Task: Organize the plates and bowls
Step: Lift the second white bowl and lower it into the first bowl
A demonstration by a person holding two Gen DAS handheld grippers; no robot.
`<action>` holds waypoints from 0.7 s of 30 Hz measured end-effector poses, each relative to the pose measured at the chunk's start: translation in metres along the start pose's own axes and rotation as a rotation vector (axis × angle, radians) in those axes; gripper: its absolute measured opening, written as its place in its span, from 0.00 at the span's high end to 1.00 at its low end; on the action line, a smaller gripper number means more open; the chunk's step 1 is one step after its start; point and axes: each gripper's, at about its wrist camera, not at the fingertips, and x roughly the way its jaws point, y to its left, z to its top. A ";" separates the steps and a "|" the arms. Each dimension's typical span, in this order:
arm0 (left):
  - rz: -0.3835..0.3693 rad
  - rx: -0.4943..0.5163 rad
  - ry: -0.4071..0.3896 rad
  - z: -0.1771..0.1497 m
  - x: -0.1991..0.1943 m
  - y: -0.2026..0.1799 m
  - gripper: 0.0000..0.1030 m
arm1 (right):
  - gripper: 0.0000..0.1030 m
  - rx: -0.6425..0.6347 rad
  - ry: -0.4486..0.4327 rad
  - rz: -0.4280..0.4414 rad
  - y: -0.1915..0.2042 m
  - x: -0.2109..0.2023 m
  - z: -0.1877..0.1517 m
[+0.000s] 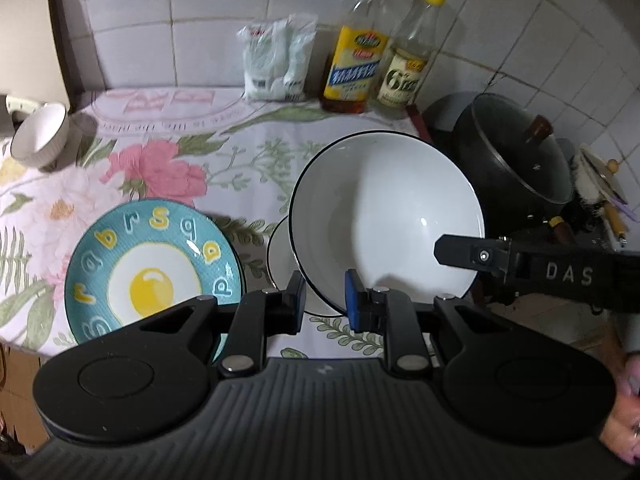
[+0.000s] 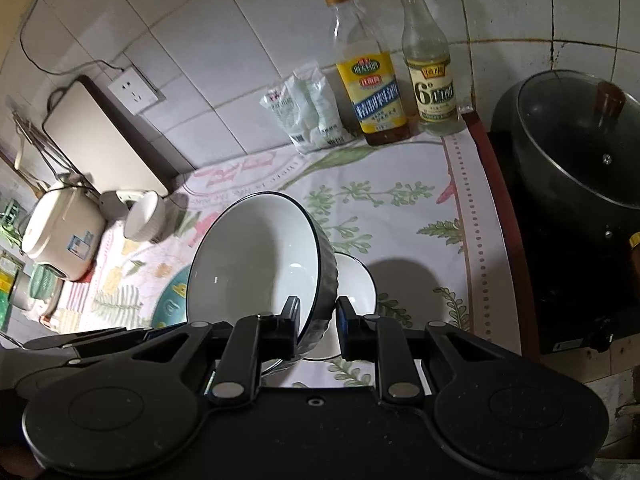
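Note:
A large white bowl (image 1: 384, 216) with a black rim hangs tilted over the flowered tablecloth, and both grippers hold it. My left gripper (image 1: 326, 298) is shut on its near rim. My right gripper (image 2: 318, 316) is shut on the ribbed wall of the same bowl (image 2: 256, 256); one of its fingers (image 1: 460, 254) reaches inside the bowl from the right. Just under the bowl sits a smaller white black-rimmed dish (image 1: 280, 258) (image 2: 358, 280). A teal plate (image 1: 152, 268) with a fried-egg picture lies to its left. A small white ribbed bowl (image 1: 40, 136) (image 2: 146, 216) stands at the far left.
Two bottles (image 1: 354, 52) (image 1: 408, 52) and white packets (image 1: 278, 60) stand against the tiled wall. A black pot with a glass lid (image 1: 516, 160) (image 2: 568, 148) is on the right. A rice cooker (image 2: 60, 232) and a cutting board (image 2: 100, 136) are at the left.

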 end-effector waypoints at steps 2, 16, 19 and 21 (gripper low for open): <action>0.018 -0.013 0.012 -0.002 0.010 -0.001 0.81 | 0.78 0.009 0.012 0.000 -0.005 0.009 0.000; 0.004 -0.101 0.092 -0.008 0.068 0.024 0.81 | 0.78 0.036 0.106 -0.022 -0.024 0.068 -0.007; -0.001 -0.095 0.107 -0.009 0.074 0.026 0.81 | 0.78 0.037 0.122 -0.025 -0.026 0.074 -0.008; 0.000 -0.092 0.118 -0.010 0.078 0.026 0.81 | 0.78 0.033 0.126 -0.029 -0.027 0.076 -0.009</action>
